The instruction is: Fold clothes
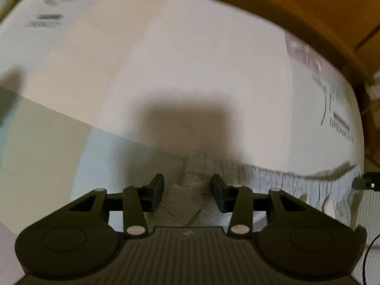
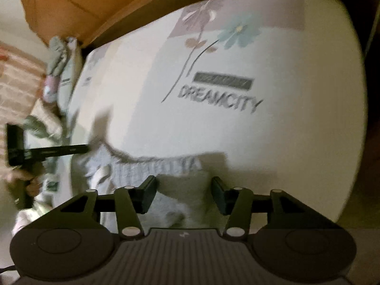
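Observation:
A pale blue-grey garment with a ribbed, gathered waistband lies on a printed bedsheet. In the left wrist view my left gripper stands open just above the garment's left end, where grey cloth bunches between and below its fingers. In the right wrist view the same garment runs leftward, a light drawstring hanging from the waistband. My right gripper is open over the garment's right end. Neither pair of fingers pinches the cloth. The right gripper's tip peeks in at the left wrist view's right edge.
The sheet carries flower prints and the word DREAMCITY. A brown wooden bed frame borders its far side. More bundled fabric lies at the left. The left gripper with a hand shows at the far left.

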`<state>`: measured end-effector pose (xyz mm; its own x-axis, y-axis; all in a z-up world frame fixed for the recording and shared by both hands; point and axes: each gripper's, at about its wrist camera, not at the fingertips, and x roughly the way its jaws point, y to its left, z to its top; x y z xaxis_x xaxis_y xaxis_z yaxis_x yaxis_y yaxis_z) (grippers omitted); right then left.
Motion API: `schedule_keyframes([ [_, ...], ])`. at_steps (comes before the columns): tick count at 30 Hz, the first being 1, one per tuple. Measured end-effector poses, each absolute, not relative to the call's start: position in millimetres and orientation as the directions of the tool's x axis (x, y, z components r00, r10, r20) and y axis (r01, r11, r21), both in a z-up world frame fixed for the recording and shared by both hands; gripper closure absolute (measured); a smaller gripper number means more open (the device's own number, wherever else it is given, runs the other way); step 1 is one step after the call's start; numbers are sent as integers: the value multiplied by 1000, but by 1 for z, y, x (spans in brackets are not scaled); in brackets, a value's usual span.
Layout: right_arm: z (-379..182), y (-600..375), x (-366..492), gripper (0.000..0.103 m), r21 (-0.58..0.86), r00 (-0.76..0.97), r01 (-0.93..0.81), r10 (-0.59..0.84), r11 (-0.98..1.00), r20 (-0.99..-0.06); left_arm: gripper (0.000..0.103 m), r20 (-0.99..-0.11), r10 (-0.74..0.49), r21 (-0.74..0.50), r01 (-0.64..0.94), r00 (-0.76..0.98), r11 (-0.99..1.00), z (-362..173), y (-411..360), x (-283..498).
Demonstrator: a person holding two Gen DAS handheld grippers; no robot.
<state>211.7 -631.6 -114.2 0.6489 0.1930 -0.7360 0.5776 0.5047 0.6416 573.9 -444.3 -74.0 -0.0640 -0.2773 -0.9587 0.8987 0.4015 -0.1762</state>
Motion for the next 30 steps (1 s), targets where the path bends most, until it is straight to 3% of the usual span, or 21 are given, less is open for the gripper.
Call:
schedule_keyframes([
  [1, -112, -628, 213, 75, 622, 639, 575, 183, 531, -747, 71, -958, -278, -180, 904, -72, 388, -73, -445, 571],
  [2, -110, -625, 212, 81, 611, 640, 566, 173, 554, -749, 84, -953, -290, -195, 907, -85, 374, -70, -444, 568],
  [9, -60, -602, 195, 86, 518, 711, 528, -17, 672, -703, 92, -913, -408, -176, 925, -25, 337, -40, -444, 559],
  [13, -74, -600, 196, 71, 472, 633, 607, -31, 639, -773, 90, -880, -475, -157, 934, 15, 321, -23, -444, 555],
  [21, -70, -603, 177, 62, 457, 598, 682, -74, 571, -798, 84, -901, -433, -161, 927, 1, 338, -23, -411, 540],
  [23, -66, -600, 173, 62, 441, 585, 694, -88, 569, -807, 78, -902, -431, -187, 925, -29, 330, -25, -399, 529],
  [27, -58, -589, 172, 59, 456, 593, 677, -61, 577, -803, 72, -938, -343, -171, 926, -48, 337, -53, -381, 509],
  [30, -53, -577, 181, 57, 442, 587, 651, -41, 617, -808, 77, -973, -230, -66, 907, 34, 416, -77, -368, 511],
])
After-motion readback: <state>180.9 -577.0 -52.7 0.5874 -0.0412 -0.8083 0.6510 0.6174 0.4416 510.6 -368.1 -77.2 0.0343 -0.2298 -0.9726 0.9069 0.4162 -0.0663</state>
